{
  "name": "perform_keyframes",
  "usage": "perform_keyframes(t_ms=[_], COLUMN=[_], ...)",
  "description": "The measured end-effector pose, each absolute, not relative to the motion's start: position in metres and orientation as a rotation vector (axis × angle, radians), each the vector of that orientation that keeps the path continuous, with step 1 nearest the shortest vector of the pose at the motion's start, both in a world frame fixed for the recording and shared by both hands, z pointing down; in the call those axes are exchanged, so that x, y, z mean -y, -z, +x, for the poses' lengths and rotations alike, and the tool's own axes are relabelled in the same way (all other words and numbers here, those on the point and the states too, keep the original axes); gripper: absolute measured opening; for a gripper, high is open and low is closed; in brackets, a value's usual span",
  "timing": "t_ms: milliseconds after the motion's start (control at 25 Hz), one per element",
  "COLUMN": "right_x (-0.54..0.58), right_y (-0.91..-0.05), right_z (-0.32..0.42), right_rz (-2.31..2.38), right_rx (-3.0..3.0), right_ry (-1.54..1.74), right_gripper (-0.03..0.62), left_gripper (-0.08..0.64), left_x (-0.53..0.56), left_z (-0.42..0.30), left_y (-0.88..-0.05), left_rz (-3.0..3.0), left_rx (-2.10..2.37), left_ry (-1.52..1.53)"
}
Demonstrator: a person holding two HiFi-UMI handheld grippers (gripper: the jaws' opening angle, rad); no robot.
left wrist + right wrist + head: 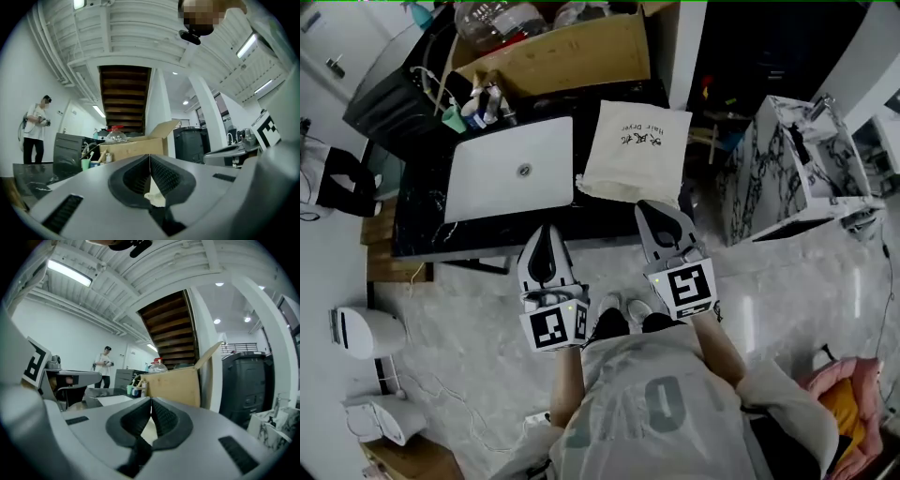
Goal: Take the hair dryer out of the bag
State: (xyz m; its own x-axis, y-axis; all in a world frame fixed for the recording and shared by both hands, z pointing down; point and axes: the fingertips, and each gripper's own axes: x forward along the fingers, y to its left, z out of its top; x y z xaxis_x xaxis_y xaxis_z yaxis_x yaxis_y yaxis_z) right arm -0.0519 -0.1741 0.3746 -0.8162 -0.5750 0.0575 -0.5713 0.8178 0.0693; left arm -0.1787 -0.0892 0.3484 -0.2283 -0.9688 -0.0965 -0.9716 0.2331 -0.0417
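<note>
A cream cloth bag (pixel 637 150) with dark print lies flat on the black table (pixel 422 225), to the right of a closed silver laptop (pixel 511 169). No hair dryer shows anywhere. My left gripper (pixel 546 230) hovers at the table's front edge below the laptop, jaws shut with nothing between them. My right gripper (pixel 657 206) is beside it, its tip just over the bag's near edge, also shut and empty. In the left gripper view the left gripper (pixel 150 157) points level across the table. The right gripper (pixel 151 401) does the same in its own view.
An open cardboard box (pixel 553 56) holding a plastic bottle stands at the table's back, with cups and small bottles (pixel 473 108) to its left. A marble-patterned cabinet (pixel 787 169) stands to the right. White appliances (pixel 366 333) sit on the floor at left. A person (pixel 33 129) stands far off.
</note>
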Motion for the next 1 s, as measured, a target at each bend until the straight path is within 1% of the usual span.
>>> perform_keyframes(t_ms=[320,440,560,840,1000], right_x=[0.204,0.205,0.208,0.207,0.210], right_y=[-0.385,-0.384,-0.383,-0.385,-0.385], right_z=[0.004,0.015,0.019,0.013,0.008], right_rz=[1.324,1.430,1.504,1.560,1.564], right_rx=[2.733,2.681,2.646,2.623,2.666], right_ry=[0.032,0.016,0.006,-0.032,-0.104], right_gripper=[0.031,0.031,0.031,0.031,0.032], left_gripper=[0.028,0.028,0.028,0.028,0.029], left_x=[0.156,0.170,0.178,0.183,0.184], left_z=[-0.141,-0.140,-0.144,-0.150,-0.154], left_y=[-0.355,-0.353,-0.348,-0.349,-0.349], left_rz=[-2.191,-2.284,-2.327,-2.329,-2.325], left_rx=[-2.073,-2.017,-1.983,-1.925,-1.916], left_ry=[0.021,-0.036,-0.091,-0.019,-0.028])
